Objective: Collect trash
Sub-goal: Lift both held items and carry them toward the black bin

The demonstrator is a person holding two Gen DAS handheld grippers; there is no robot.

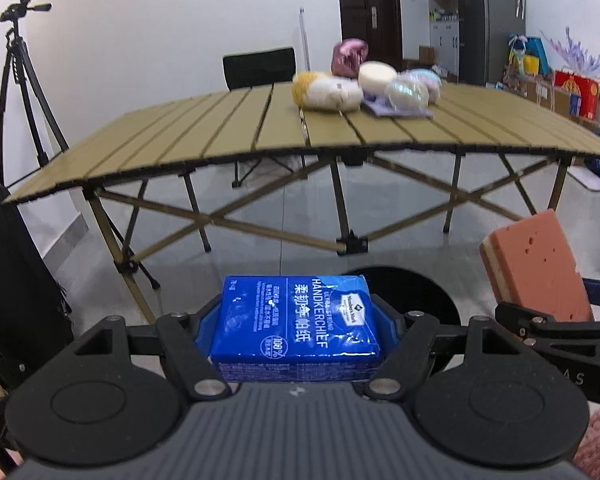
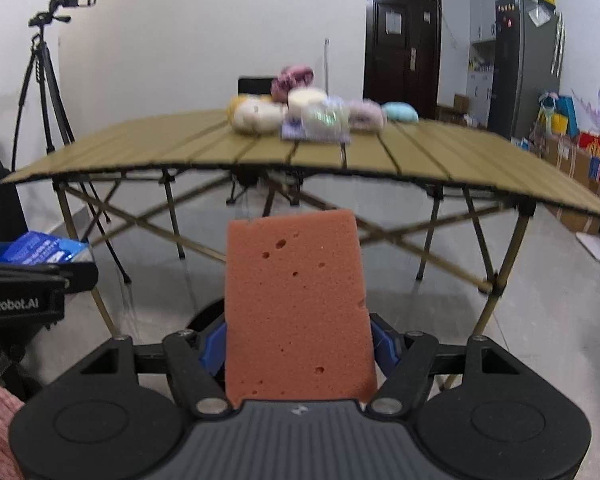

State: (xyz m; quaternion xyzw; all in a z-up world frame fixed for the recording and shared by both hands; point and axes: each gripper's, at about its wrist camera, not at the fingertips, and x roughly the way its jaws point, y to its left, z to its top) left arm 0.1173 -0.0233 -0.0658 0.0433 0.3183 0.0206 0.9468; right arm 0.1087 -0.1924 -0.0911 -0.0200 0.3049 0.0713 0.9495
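My left gripper is shut on a blue pack of paper handkerchiefs, which lies flat between its blue pads. Below and beyond the pack a round black bin opening shows on the floor. My right gripper is shut on a reddish-orange sponge that stands up between its blue pads. The same sponge shows at the right edge of the left wrist view, and the blue pack at the left edge of the right wrist view. Both grippers hang above the floor, short of the table.
A tan slatted folding table stands ahead with several soft toys and plastic-wrapped items piled on it. A tripod with a camera stands left, a black chair behind the table, boxes and bags at the right wall.
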